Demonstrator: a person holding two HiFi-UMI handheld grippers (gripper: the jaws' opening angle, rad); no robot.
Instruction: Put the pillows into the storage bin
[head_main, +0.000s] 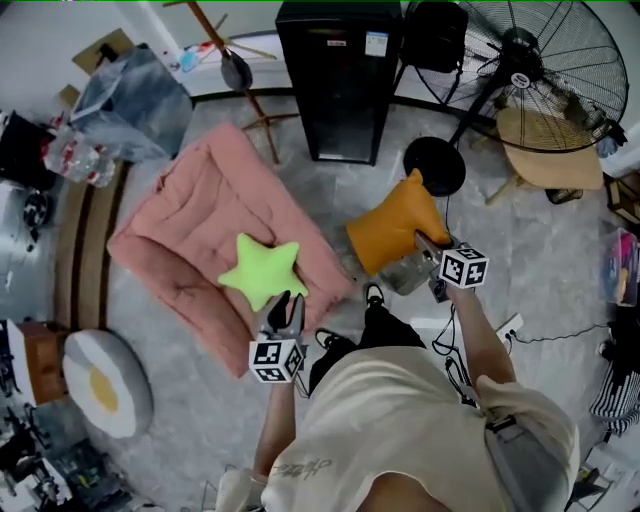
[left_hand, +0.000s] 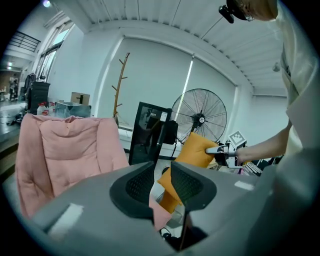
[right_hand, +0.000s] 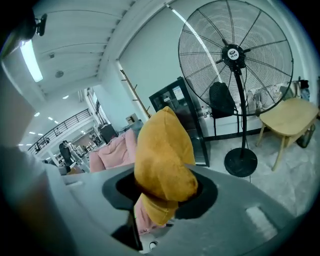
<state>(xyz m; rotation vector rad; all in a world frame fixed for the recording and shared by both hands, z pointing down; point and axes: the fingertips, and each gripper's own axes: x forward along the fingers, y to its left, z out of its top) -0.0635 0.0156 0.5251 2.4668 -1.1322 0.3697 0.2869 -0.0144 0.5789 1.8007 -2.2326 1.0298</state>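
An orange pillow (head_main: 390, 228) hangs above the floor with my right gripper (head_main: 428, 250) shut on one corner. In the right gripper view the orange pillow (right_hand: 161, 157) fills the gap between the jaws of the right gripper (right_hand: 160, 189). A green star pillow (head_main: 262, 270) lies on a big pink cushion (head_main: 200, 215). My left gripper (head_main: 286, 308) hovers at the star's near right point, and in its own view the left gripper (left_hand: 161, 186) is open and empty. A translucent grey bin (head_main: 133, 100) stands beyond the pink cushion at the far left.
A black cabinet (head_main: 338, 75) and a large floor fan (head_main: 520, 70) stand at the back. A wooden stool (head_main: 548, 150) is at the right. A round egg-shaped pillow (head_main: 105, 382) lies at the near left. A wooden coat rack (head_main: 235, 75) stands behind the cushion.
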